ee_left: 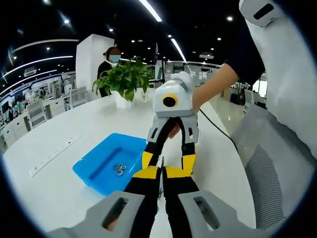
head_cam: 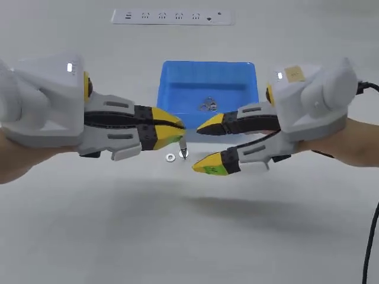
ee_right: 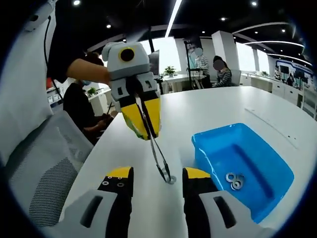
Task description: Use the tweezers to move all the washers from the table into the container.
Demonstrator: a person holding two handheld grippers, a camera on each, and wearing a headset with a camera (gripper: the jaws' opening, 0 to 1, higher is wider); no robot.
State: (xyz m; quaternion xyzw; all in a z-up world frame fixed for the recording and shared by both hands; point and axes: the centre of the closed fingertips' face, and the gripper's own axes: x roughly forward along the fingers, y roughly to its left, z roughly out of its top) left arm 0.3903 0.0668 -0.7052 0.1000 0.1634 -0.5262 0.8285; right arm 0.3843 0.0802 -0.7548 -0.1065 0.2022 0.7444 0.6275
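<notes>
My left gripper (head_cam: 179,127) is shut on a pair of thin metal tweezers (head_cam: 182,145), which point down at the table. Their tips meet a small washer (head_cam: 184,154); whether they pinch it I cannot tell. A second washer (head_cam: 171,157) lies just left of it. In the right gripper view the tweezers (ee_right: 156,148) hang from the left gripper (ee_right: 147,133) down to the washer (ee_right: 171,179). My right gripper (head_cam: 201,148) stands open opposite, nothing between its jaws. Behind both is the blue container (head_cam: 177,89), with a few washers (head_cam: 207,106) in it.
A white power strip (head_cam: 172,16) lies at the far edge of the white table (head_cam: 189,236). The right gripper's black cable (head_cam: 372,242) hangs at the right. Beyond the table are a potted plant (ee_left: 124,79) and seated people.
</notes>
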